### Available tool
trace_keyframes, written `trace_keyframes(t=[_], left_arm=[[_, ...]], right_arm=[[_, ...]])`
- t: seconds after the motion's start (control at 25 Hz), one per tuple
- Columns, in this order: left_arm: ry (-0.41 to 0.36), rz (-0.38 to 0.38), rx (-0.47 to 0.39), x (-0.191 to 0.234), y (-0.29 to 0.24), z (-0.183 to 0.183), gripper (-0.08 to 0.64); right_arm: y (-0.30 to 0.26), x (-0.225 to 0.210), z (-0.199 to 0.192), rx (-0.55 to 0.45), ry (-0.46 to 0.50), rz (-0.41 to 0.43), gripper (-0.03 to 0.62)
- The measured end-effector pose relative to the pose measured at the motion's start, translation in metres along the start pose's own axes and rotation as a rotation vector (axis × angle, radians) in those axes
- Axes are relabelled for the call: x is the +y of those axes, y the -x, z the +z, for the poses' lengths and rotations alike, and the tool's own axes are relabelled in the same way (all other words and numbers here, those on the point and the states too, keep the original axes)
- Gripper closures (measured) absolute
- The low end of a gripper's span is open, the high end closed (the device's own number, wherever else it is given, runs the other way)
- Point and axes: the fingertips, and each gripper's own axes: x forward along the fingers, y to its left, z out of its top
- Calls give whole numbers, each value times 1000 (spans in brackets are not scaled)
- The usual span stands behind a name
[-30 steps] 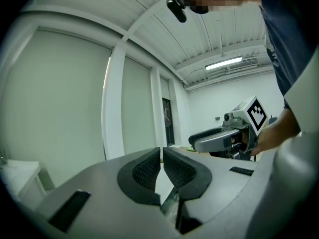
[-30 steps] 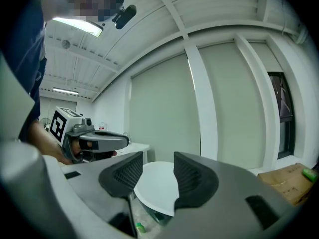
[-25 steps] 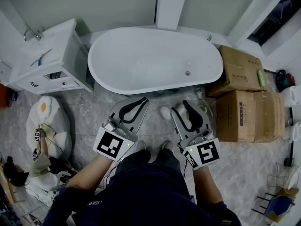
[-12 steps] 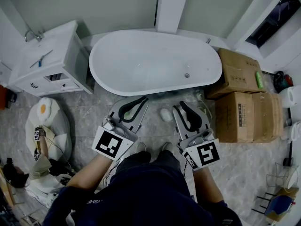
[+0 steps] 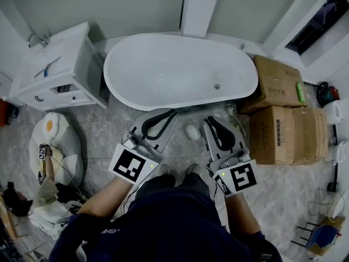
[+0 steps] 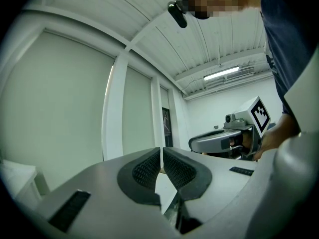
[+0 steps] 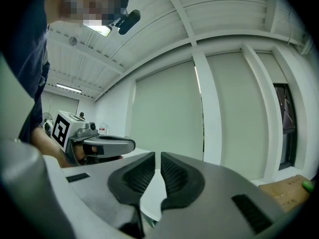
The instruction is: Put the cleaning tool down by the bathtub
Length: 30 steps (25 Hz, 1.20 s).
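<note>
On the grey floor [image 5: 103, 138]: cleaning tool [image 5: 192, 131], a small white lump, lies free of both grippers at 6 o'clock of the bathtub [image 5: 180, 70], near its front wall with a strip of floor between them.
Cleaning tool relative to right gripper: at 8 o'clock of the right gripper [image 5: 210, 121], just beside the jaw tips and apart from them.
Cleaning tool relative to left gripper: at 4 o'clock of the left gripper [image 5: 172, 115], near and apart.
Right gripper state: released. Its jaws have just been closing and stand nearly together, with a narrow slit between the ribbed pads [image 7: 137, 176] and nothing in it.
Left gripper state: clenched on nothing. Its pads [image 6: 147, 169] meet but for a hairline.
Surroundings: cardboard boxes [image 5: 283, 111] at 3 o'clock of the bathtub, white vanity [image 5: 60, 64] at 9 o'clock.
Hard to make out: the cleaning tool's shape and kind, since it is small and pale against the floor.
Out of sight: both gripper views look level at walls and ceiling, so the floor and the cleaning tool fall below their frames.
Cut off: the person's legs [image 5: 174, 201] cover the floor at 6 o'clock of the grippers.
</note>
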Motion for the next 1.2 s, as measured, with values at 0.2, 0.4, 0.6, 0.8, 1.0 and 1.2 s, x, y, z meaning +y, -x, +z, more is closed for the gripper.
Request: trace_keyframes(t=[0.2,0.4,0.6,0.8,1.0,1.2], left_arm=[[7,-2,-13,4,-3,2,518],[18,-3,-22,8,-3,4,518],[26,1,-25,10,-4,0,518],[41,4,-19,13,-5,-5,518],[47,2,-12,12,-5,-6,518],[47,6,-10,10,-7,-7,518]], right_arm=[[-6,0,3,-3,8,-1,575],[-11,2,3,2,6,-1,586],[-14,2,1,6,-3,5,588],[-17,1,0,8,-11,6,588],[-15,-3,-3,16,-23,0,588],[-13,-6,-8,27,-34,3,588]])
